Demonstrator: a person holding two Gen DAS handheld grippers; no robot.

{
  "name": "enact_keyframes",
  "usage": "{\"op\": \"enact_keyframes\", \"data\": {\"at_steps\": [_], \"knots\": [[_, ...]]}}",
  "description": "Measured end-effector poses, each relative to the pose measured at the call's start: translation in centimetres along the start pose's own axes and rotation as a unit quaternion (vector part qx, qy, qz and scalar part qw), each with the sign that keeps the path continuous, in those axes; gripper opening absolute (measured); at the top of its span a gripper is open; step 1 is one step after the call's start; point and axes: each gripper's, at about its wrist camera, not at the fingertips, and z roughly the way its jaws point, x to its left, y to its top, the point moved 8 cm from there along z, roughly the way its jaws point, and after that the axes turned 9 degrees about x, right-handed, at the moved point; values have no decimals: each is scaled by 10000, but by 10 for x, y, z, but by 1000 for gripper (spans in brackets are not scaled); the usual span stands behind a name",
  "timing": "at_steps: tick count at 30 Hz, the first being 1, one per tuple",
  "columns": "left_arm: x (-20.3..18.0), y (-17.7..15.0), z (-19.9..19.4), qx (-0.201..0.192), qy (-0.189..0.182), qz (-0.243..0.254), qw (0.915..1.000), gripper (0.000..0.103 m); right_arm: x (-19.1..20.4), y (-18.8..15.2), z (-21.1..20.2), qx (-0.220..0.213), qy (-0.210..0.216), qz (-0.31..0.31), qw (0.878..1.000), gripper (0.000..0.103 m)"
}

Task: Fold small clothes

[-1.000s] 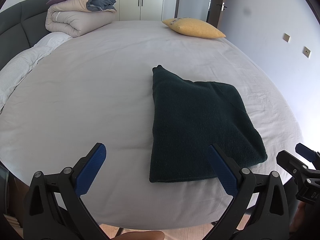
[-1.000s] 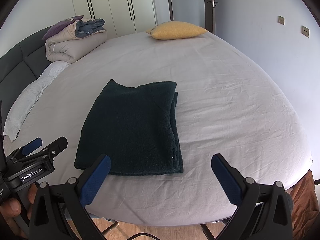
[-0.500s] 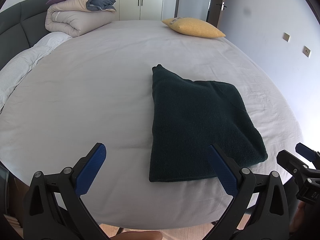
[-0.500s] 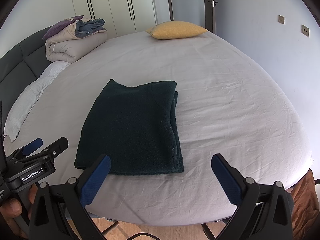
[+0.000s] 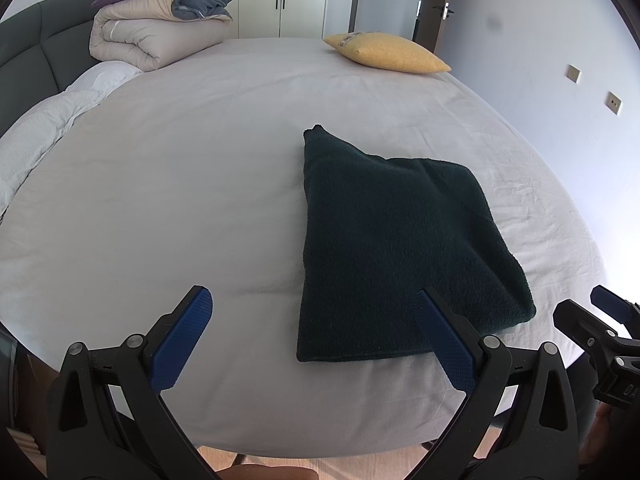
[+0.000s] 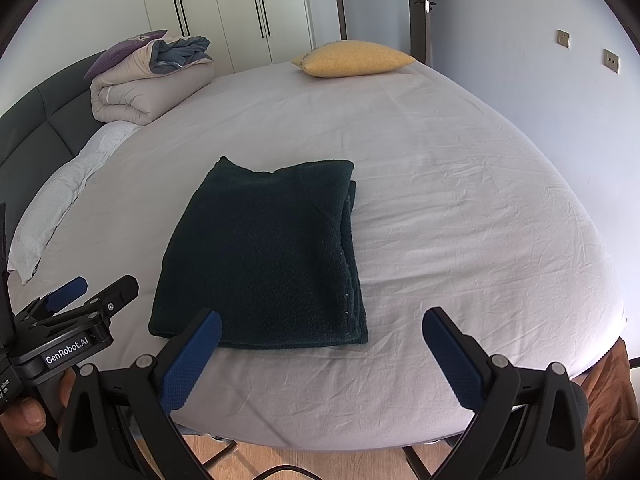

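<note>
A dark green knitted garment lies folded into a flat rectangle on the white bed sheet, near the front edge. My left gripper stands open above the front edge, its right fingertip over the garment's near edge, with nothing held. My right gripper is open too, to the right of the left one, its left pad over the garment's near corner. The right gripper shows at the right edge of the left wrist view. The left gripper shows at the lower left of the right wrist view.
A rolled duvet with a purple pillow sits at the far left by the dark headboard. A yellow pillow lies at the far end. A white pillow lines the left side. Wooden floor shows below the bed's edge.
</note>
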Motion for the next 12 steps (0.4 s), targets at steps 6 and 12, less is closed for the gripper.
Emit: {"op": "enact_keyframes", "data": {"at_steps": [6, 12], "knots": [[1, 0, 3, 36, 2, -1, 10000, 103, 1, -3, 2, 12, 7, 12, 10000, 103], [3, 0, 5, 22, 41, 19, 10000, 103, 3, -8, 3, 28, 17, 11, 10000, 103]]}}
